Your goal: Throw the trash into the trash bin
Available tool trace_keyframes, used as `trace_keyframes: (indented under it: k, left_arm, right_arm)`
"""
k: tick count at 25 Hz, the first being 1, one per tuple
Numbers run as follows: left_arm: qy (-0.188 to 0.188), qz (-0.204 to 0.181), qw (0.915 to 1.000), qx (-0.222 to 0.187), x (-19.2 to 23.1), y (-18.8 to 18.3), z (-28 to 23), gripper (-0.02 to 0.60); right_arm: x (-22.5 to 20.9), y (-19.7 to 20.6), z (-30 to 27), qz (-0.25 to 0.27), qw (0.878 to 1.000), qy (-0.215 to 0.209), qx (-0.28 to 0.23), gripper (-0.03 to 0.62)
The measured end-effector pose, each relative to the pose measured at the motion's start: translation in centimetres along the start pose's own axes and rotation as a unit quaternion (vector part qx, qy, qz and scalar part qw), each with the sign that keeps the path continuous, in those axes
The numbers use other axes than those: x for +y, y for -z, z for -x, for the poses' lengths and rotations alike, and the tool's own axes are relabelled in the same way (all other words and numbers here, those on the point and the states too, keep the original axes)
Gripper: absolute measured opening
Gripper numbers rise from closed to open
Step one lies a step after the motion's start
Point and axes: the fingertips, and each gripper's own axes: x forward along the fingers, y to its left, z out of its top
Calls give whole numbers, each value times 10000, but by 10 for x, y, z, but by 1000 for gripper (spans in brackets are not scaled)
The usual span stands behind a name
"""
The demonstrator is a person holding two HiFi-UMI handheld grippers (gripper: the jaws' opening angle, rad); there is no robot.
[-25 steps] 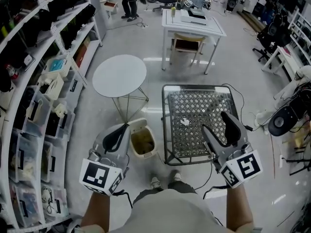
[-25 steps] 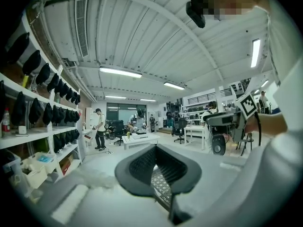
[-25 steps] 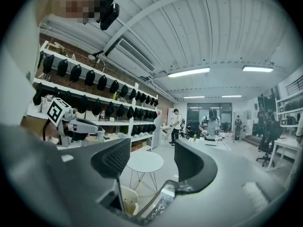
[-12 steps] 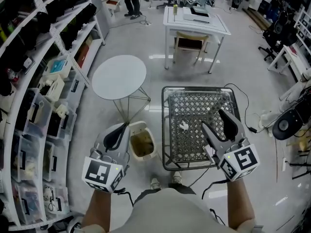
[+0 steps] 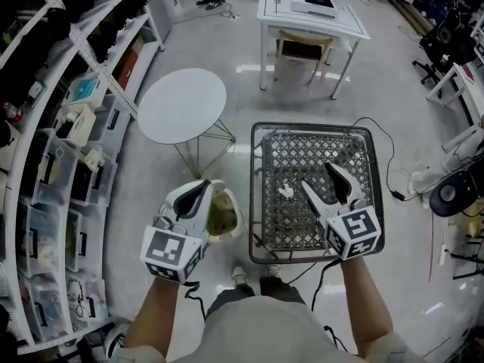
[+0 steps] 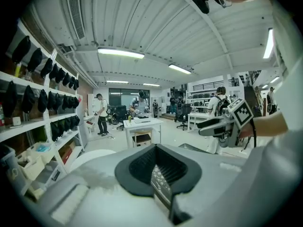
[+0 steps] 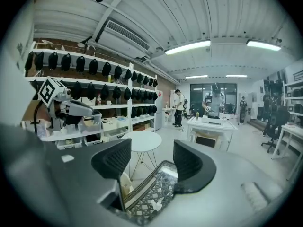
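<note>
A small crumpled white piece of trash (image 5: 285, 192) lies on the black mesh table (image 5: 363, 138); it also shows low in the right gripper view as the trash (image 7: 154, 205) on the mesh table (image 7: 142, 198). My right gripper (image 5: 321, 179) hangs just right of the trash, above the mesh, open and with nothing between its jaws (image 7: 151, 162). The cream trash bin (image 5: 224, 215) stands on the floor left of the mesh table. My left gripper (image 5: 195, 197) hovers over the bin's left rim, shut and holding nothing. Part of the bin is hidden behind it.
A round white table (image 5: 181, 106) stands beyond the bin, and a white desk (image 5: 314, 17) with a stool under it farther back. Shelves with boxes (image 5: 68, 127) line the left side. A cable (image 5: 378, 174) runs past the mesh table's right edge. People stand far back.
Both grippers have sunk and moved forward. The right one now sits over the mesh table beside the trash; the left has come over the bin's rim.
</note>
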Motion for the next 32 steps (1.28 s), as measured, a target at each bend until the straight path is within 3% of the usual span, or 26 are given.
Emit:
trace_keyframes:
  k: [12, 25, 32]
  left_arm:
    - [103, 500, 9952, 833, 4, 96, -82, 2]
    - [292, 1063, 9756, 1899, -7, 204, -115, 2]
    - [354, 1310, 9652, 2236, -16, 247, -120, 2]
  right_arm:
    - [-21, 144, -84, -363, 9926, -184, 1142, 281]
    - [-20, 302, -126, -547, 9648, -316, 2554, 256]
    - [-19, 359, -141, -597, 9511, -321, 3015, 216]
